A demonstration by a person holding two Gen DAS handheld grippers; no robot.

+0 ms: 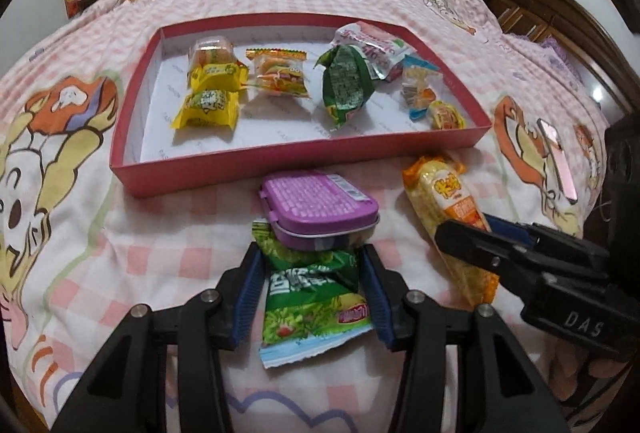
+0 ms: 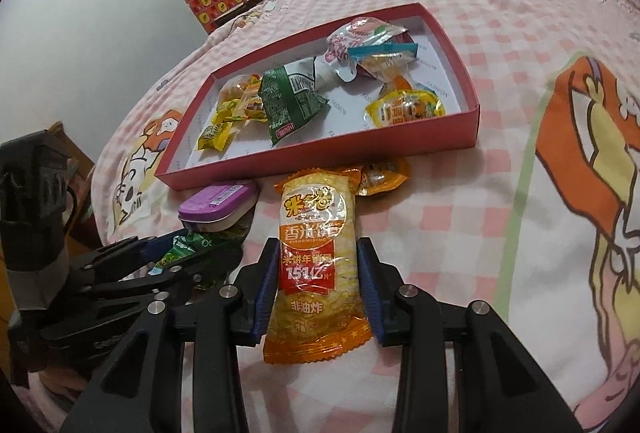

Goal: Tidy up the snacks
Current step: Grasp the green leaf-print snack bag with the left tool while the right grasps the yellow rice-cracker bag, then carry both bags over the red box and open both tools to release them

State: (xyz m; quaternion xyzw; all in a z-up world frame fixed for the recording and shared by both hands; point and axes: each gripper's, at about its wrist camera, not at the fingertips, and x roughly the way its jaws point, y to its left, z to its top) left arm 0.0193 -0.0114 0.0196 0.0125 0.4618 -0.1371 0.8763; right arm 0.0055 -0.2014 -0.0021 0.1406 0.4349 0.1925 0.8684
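Red box [image 1: 256, 163] at 12 o'clock already holds about eight snacks. Left outside on the bed: green packet [image 1: 312, 297], purple tin [image 1: 320, 209] on its far end, rice-cracker pack [image 2: 316, 265], small orange packet [image 2: 380, 173]. Left gripper [image 1: 314, 297] straddles the green packet, right gripper [image 2: 318, 285] the cracker pack; whether the pads are clamped, can't tell.

Purple tin [image 1: 318, 205], red box [image 1: 256, 161], pink-checked bedspread [image 1: 168, 253].

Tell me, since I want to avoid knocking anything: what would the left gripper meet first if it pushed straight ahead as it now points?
Probably the purple tin. It lies just beyond the left gripper, resting on the far end of the green snack packet between the fingers. Behind it stands the red box wall.
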